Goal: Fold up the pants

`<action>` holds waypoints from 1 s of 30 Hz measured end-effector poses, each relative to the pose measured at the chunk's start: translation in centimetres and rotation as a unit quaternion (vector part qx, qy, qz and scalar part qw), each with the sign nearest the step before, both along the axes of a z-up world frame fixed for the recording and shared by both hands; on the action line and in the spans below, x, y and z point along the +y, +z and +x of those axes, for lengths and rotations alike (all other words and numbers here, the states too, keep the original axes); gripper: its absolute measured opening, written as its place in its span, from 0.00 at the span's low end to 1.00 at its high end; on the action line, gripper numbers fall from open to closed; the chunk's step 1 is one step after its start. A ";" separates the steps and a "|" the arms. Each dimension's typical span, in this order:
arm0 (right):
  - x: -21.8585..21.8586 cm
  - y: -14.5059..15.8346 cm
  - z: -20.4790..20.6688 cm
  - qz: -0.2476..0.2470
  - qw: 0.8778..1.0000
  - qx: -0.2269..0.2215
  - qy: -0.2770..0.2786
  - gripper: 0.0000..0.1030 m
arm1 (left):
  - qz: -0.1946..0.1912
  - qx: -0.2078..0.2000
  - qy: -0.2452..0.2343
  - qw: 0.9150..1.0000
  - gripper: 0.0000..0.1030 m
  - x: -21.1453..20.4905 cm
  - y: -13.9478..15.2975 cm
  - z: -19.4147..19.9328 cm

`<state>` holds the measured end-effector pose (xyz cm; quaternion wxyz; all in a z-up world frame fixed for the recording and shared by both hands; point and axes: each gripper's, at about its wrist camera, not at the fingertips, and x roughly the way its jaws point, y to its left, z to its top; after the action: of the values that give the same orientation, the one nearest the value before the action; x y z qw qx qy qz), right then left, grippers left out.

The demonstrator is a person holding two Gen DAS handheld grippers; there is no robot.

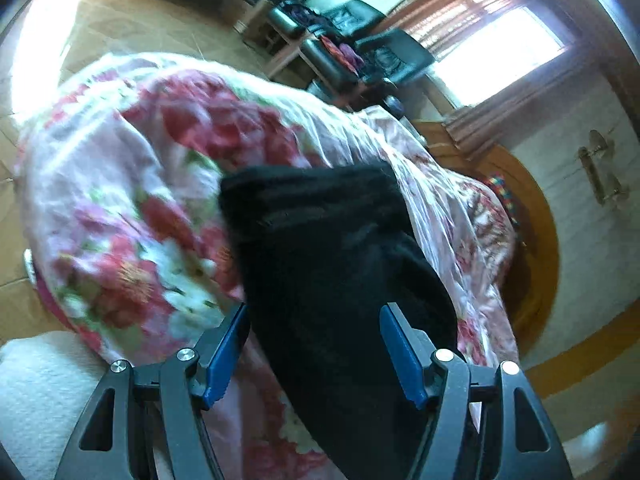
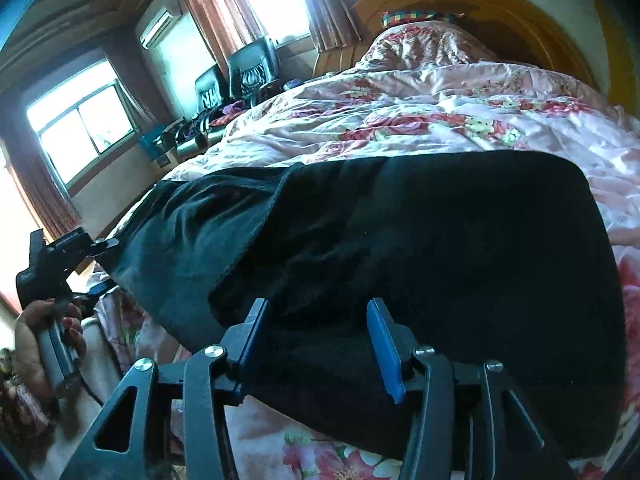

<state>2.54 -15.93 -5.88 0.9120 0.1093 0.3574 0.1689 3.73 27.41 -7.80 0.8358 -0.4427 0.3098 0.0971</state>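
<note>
Our left tongs (image 1: 314, 350) and right tongs (image 2: 316, 346) look alike: black skeletal arms with triangular cut-outs, round silver screws at the joints, and blue pads (image 1: 402, 356) lining the fingers. Our left hand (image 2: 44, 344) has painted nails and wraps a grey handle.

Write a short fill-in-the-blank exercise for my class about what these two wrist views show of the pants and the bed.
1. The pants on the bed are ____ in colour.
2. The quilt under them has a ____ print.
3. The fingers of the left tool have pads coloured ____.
4. Behind the quilt, the wooden headboard has a top edge that is ____.

Missing words: black; floral; blue; curved
</note>
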 end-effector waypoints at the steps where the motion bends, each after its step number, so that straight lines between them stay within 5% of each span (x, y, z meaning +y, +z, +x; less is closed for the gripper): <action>1: -0.2 0.0 0.0 0.009 1.000 0.001 -0.001 0.49 | -0.001 0.004 0.002 1.000 0.66 -0.1 -0.2 0.2; 9: -0.3 -0.2 -0.1 0.017 1.000 -0.003 0.001 0.49 | -0.024 0.006 0.004 1.000 0.64 1.0 -1.5 1.9; 11: -0.4 -0.1 -0.3 0.017 1.000 -0.003 0.001 0.49 | -0.029 -0.010 0.011 0.999 0.49 1.5 -1.3 1.7; 13: -0.5 -0.1 -0.4 0.018 1.000 -0.002 0.000 0.49 | -0.026 -0.008 0.011 1.000 0.25 1.7 -1.1 1.7; 16: -0.4 -0.1 -0.5 0.015 1.000 -0.002 -0.001 0.49 | -0.023 -0.015 0.006 1.000 0.18 1.6 -0.7 1.7; 30: -1.0 0.0 -0.6 0.026 1.000 0.002 -0.005 0.49 | 0.051 -0.090 -0.045 0.994 0.13 -1.8 6.3 0.7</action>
<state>1.90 -16.91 -5.89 0.9090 0.1350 0.3543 0.1733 4.47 25.59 -1.47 0.8855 -0.3916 0.2475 0.0348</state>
